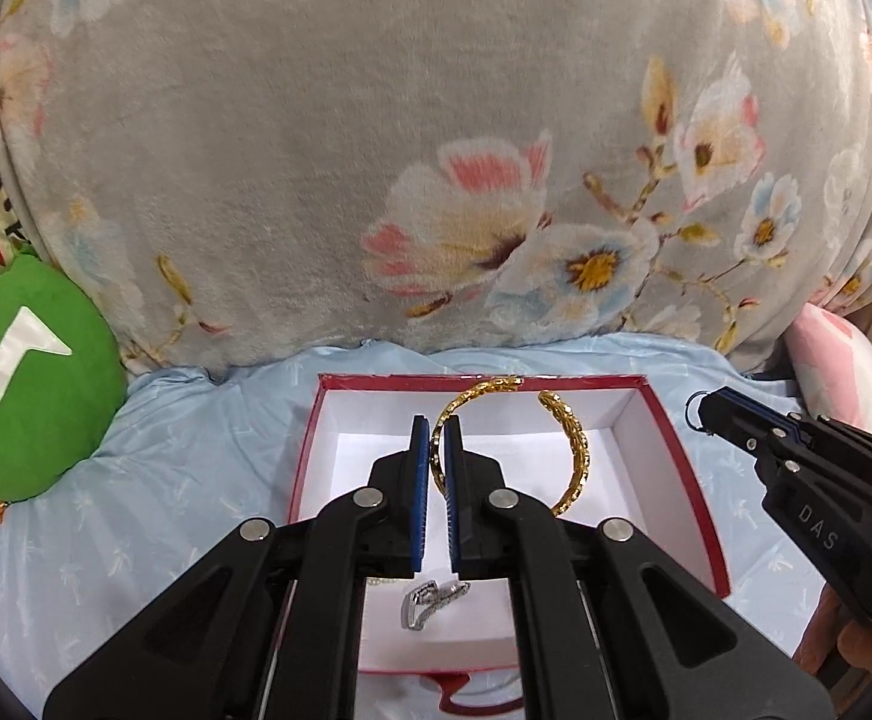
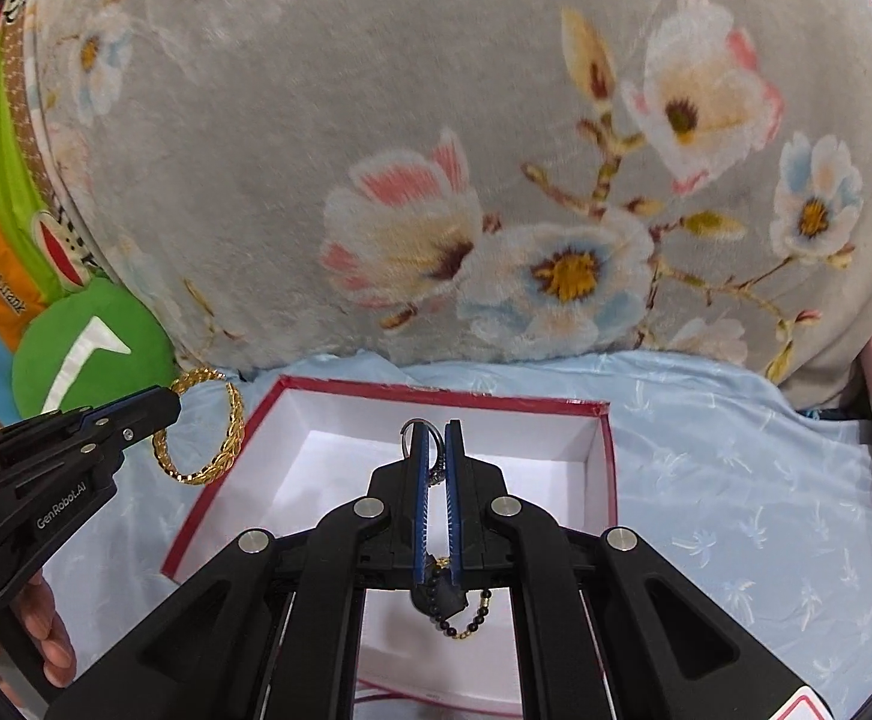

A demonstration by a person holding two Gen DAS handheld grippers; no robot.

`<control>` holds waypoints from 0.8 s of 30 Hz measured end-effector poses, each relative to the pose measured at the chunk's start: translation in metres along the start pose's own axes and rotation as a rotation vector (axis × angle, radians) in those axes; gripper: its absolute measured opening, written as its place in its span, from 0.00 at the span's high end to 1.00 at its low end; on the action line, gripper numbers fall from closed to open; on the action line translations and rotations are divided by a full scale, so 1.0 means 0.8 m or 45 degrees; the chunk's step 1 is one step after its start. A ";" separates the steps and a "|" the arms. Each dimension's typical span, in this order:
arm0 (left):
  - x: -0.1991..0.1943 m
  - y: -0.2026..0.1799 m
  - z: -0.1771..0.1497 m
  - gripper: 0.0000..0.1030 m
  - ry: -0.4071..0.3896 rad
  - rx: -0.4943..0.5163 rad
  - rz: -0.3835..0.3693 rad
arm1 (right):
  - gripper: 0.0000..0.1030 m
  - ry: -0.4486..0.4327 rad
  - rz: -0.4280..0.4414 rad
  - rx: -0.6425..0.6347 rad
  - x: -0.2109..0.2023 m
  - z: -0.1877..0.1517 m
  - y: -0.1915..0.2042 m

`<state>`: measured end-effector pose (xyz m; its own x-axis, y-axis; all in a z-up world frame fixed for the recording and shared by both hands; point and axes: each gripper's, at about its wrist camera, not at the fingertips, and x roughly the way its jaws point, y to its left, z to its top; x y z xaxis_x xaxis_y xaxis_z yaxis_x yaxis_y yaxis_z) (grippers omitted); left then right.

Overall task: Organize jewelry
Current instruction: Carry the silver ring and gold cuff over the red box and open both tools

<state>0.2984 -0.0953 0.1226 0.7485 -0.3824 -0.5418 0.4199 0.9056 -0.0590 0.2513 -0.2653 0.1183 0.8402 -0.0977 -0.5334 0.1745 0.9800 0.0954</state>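
Left gripper [image 1: 437, 429]: I've got it clamped on the gold bangle [image 1: 577, 450], above the red box [image 1: 685, 450].
Right gripper [image 2: 436, 429]: pinching a silver ring [image 2: 420, 425] (over the white interior).
Box floor: beaded bracelet [image 2: 466, 618], silver piece [image 1: 432, 597].

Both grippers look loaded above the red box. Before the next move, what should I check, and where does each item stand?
1. Left gripper has its piece: ok, shut on the gold bangle.
2. Right gripper has its piece: ok, shut on a silver ring.
3. Red box open and in front of both grippers: ok.
4. Free space on the box floor: ok; a silver piece and a beaded chain lie only near the front.
5. Grippers clear of each other: ok, apart in both views.
6. Bangle grip secure: cannot tell; only one side is pinched, the rest hangs free.
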 end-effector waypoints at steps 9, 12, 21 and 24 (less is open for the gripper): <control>0.086 -0.003 -0.013 0.96 0.104 -0.002 0.036 | 0.96 0.115 -0.027 0.019 0.081 -0.018 -0.017; 0.105 -0.004 -0.015 0.94 0.127 -0.005 0.055 | 0.96 0.129 -0.036 0.022 0.097 -0.020 -0.023; 0.131 0.013 -0.013 0.54 0.152 -0.086 0.128 | 0.72 0.095 -0.062 0.035 0.116 -0.019 -0.034; 0.118 0.023 -0.007 0.51 0.133 -0.126 0.115 | 0.68 0.065 -0.056 0.038 0.105 -0.014 -0.034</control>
<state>0.3739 -0.1136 0.0656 0.7212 -0.2821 -0.6327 0.2970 0.9510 -0.0854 0.3116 -0.2982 0.0616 0.8044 -0.1306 -0.5795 0.2262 0.9694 0.0954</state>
